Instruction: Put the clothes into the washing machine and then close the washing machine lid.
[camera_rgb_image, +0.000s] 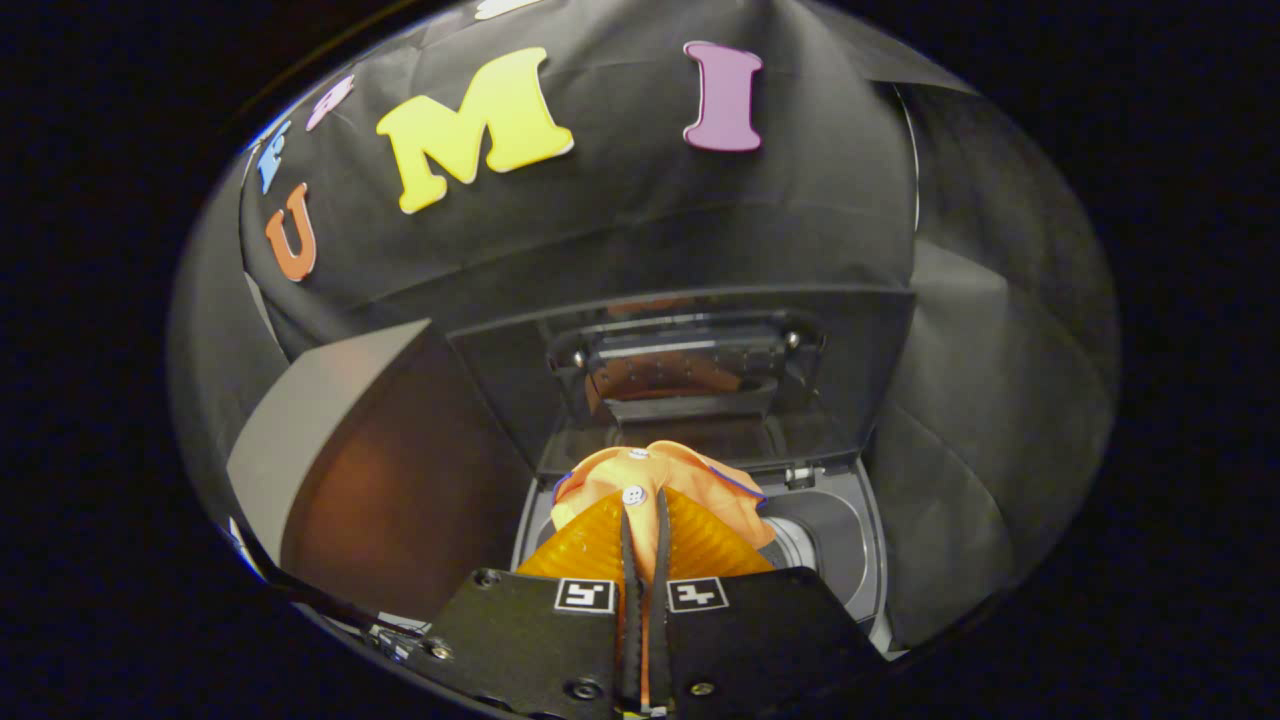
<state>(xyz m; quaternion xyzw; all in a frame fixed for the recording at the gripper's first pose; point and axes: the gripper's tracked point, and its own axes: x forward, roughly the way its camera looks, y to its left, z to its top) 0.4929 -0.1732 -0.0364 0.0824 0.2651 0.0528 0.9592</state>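
Note:
My gripper is shut on an orange garment with white buttons and a dark blue edge; the cloth bunches up just ahead of the fingertips. Below and beyond the garment lies the grey top of the washing machine, its round drum opening partly showing to the right of the cloth. The machine's dark glossy lid stands raised upright behind the opening and mirrors the orange cloth. Most of the drum is hidden by the garment and my fingers.
A tall box-like panel with a pale top and an orange-tinted side stands close on the left of the machine. Black cloth walls close in behind the lid and on the right.

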